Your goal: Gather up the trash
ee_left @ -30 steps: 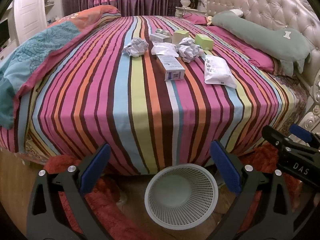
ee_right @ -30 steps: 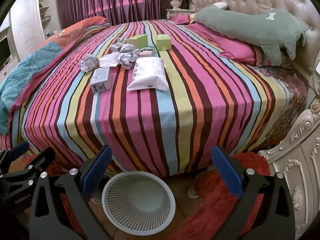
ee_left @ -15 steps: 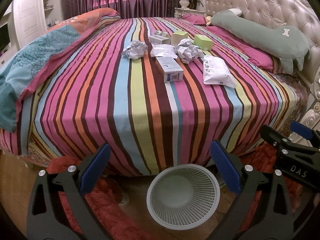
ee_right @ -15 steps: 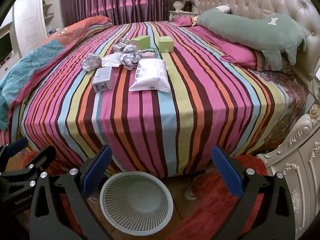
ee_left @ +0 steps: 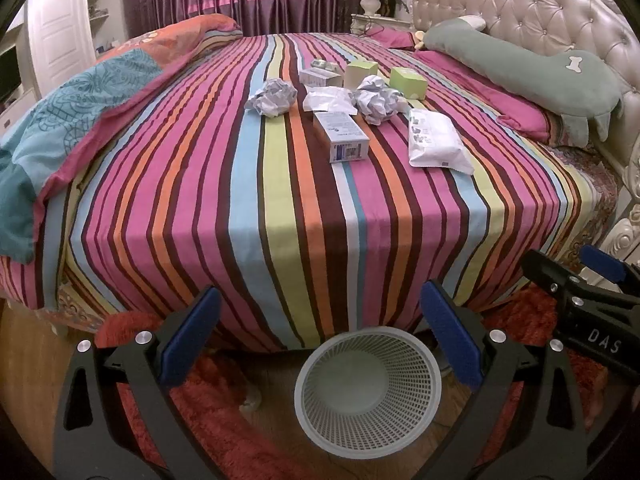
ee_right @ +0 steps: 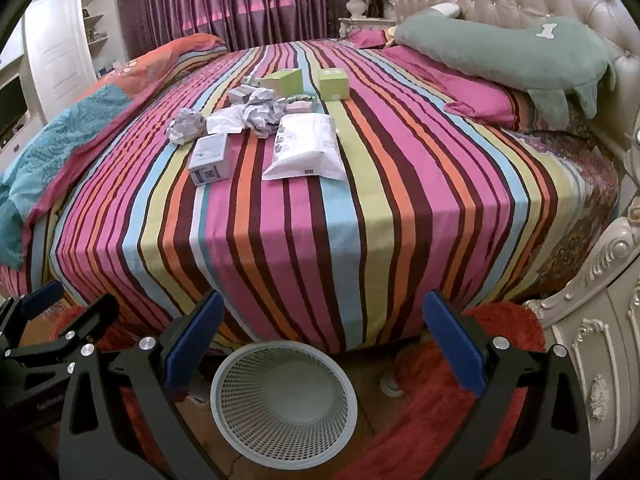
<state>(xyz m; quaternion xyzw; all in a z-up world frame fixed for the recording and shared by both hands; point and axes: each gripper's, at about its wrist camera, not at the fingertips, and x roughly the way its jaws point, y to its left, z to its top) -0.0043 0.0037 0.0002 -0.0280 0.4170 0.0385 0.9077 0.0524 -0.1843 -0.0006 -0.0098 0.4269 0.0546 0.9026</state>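
Note:
Trash lies on the striped bed [ee_left: 280, 200]: two crumpled paper balls [ee_left: 274, 96] [ee_left: 376, 98], a flat white paper [ee_left: 328, 100], a white box [ee_left: 342, 136], a white pouch [ee_left: 434, 142], two green boxes [ee_left: 408, 82] and small boxes behind. A white mesh wastebasket [ee_left: 368, 390] stands empty on the floor at the bed's foot, also in the right wrist view [ee_right: 284, 402]. My left gripper [ee_left: 320, 340] is open and empty above the basket. My right gripper [ee_right: 324, 340] is open and empty, to the right of the left one.
A green bone-print pillow [ee_right: 508, 50] and pink pillows lie by the tufted headboard [ee_left: 540, 12]. A folded teal and orange quilt [ee_left: 80, 112] covers the bed's left side. A red rug [ee_right: 460, 400] covers the floor. An ornate white nightstand [ee_right: 600, 360] stands at right.
Both grippers have risen and tilted slightly, so the bed top shows a little lower and nearer. The trash and the basket have not moved. Both grippers stay open.

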